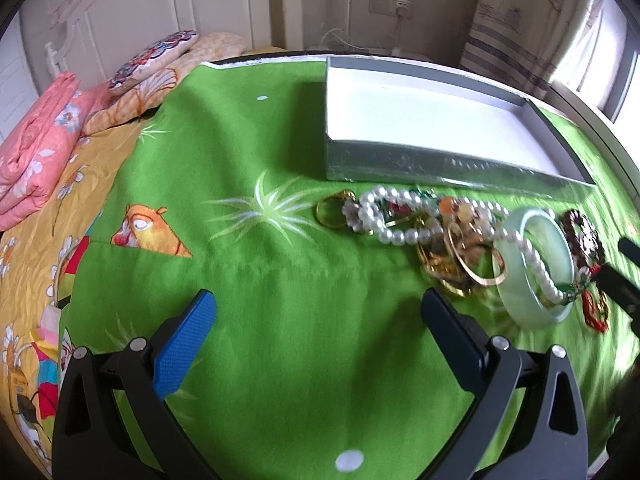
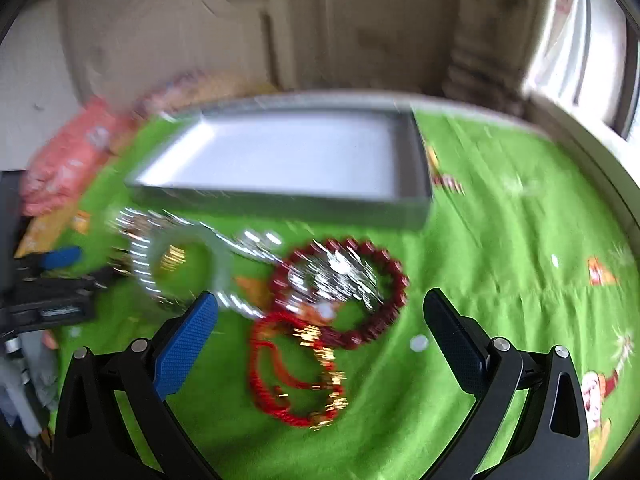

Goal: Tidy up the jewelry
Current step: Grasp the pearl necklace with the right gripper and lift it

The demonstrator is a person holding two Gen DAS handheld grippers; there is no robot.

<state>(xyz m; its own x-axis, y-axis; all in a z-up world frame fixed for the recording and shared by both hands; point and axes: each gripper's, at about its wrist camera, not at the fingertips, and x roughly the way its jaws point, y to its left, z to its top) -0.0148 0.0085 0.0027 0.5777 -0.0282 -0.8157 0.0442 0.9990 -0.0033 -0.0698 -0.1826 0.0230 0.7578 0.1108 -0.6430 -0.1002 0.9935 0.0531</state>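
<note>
Right wrist view shows your right tongs [image 2: 320, 312] spread wide and holding nothing, hovering over a red cord bracelet [image 2: 294, 376] with small gold charms, and just beyond it a dark red bead bracelet [image 2: 340, 288] with something silvery lying inside its ring; that view is blurred, so finer detail is lost. Your left tongs [image 1: 318, 308] are likewise wide open and empty, over bare green cloth [image 1: 248, 152] on the table, with the tangled jewelry pile [image 1: 452, 236] ahead and to their right. In that pile a pearl strand [image 1: 384, 216] drapes across a pale green bangle [image 1: 534, 268], beside gold rings and mixed beads. Expect the cord and strands to be light and limp: pinch them across a bunched section, and they may drag neighbours along. The bangle looks stiff, smooth and probably breakable, so grip it across its band, firmly but gently. Behind the pile sits the shallow grey box [image 1: 440, 168], white inside, the likely destination.
</note>
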